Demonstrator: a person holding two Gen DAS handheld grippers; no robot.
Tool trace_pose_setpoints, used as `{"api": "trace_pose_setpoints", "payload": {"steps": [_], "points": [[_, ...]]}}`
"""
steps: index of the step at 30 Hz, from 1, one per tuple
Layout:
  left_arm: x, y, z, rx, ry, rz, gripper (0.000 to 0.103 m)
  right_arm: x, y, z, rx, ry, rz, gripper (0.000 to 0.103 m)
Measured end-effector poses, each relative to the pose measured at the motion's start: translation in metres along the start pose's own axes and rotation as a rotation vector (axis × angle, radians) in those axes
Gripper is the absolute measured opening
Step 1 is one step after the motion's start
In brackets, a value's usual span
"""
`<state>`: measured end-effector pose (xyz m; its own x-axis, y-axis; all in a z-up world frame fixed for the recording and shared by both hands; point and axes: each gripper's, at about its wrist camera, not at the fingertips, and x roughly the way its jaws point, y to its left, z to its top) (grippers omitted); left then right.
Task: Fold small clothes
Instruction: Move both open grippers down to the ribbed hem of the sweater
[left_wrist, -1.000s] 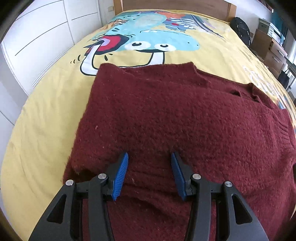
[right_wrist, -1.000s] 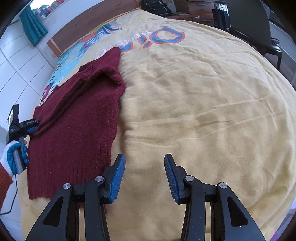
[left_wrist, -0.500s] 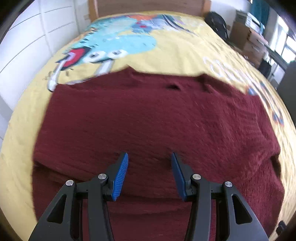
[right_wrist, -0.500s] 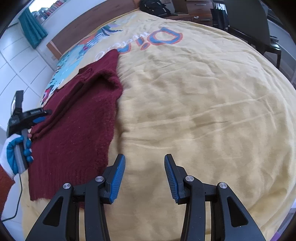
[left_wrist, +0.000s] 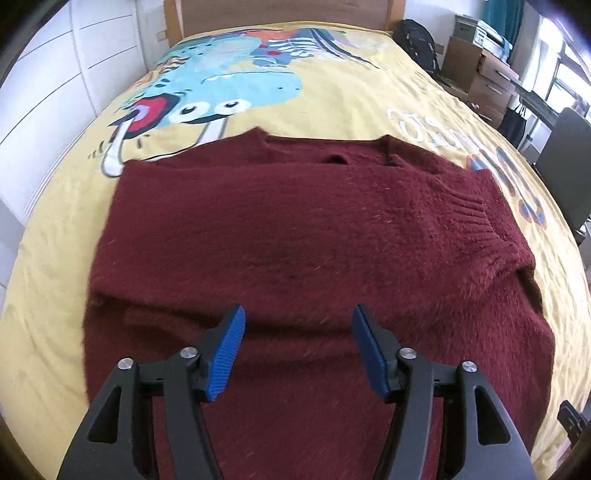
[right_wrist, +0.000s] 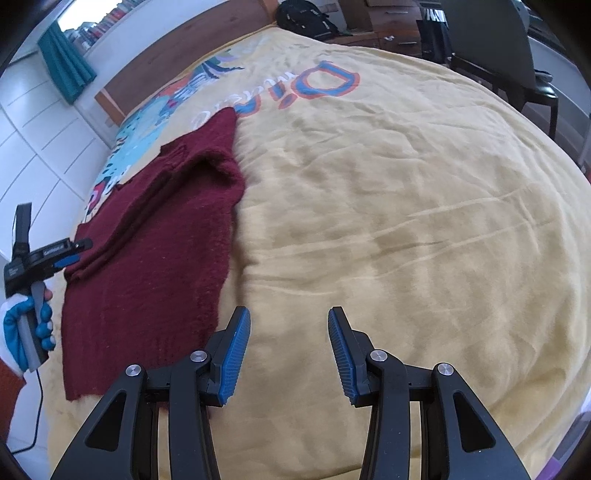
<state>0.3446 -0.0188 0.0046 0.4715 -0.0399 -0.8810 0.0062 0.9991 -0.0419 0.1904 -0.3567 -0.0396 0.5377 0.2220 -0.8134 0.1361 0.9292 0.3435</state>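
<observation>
From my left wrist camera, the sweater (left_wrist: 295, 229) lies flat on the bed (left_wrist: 66, 229), sleeves folded in. My left gripper (left_wrist: 297, 350) hovers over its near part; the jaws have just been opening, with nothing clamped. The knit looks thick, soft and floppy, so I'd pinch the hem corners.

From the right wrist camera, the sweater (right_wrist: 147, 258) lies to the left. My right gripper (right_wrist: 288, 354) hangs half-open over bare cover, empty.

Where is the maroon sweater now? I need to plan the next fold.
The maroon sweater lies flat on the yellow bedspread, under the left gripper and left of the right gripper.
</observation>
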Motion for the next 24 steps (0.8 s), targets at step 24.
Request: {"api": "trace_pose_setpoints", "payload": {"steps": [24], "points": [[-0.083, 0.141, -0.128, -0.263, 0.116, 0.116, 0.07, -0.018, 0.021, -0.018, -0.043, 0.02, 0.067, 0.053]]}}
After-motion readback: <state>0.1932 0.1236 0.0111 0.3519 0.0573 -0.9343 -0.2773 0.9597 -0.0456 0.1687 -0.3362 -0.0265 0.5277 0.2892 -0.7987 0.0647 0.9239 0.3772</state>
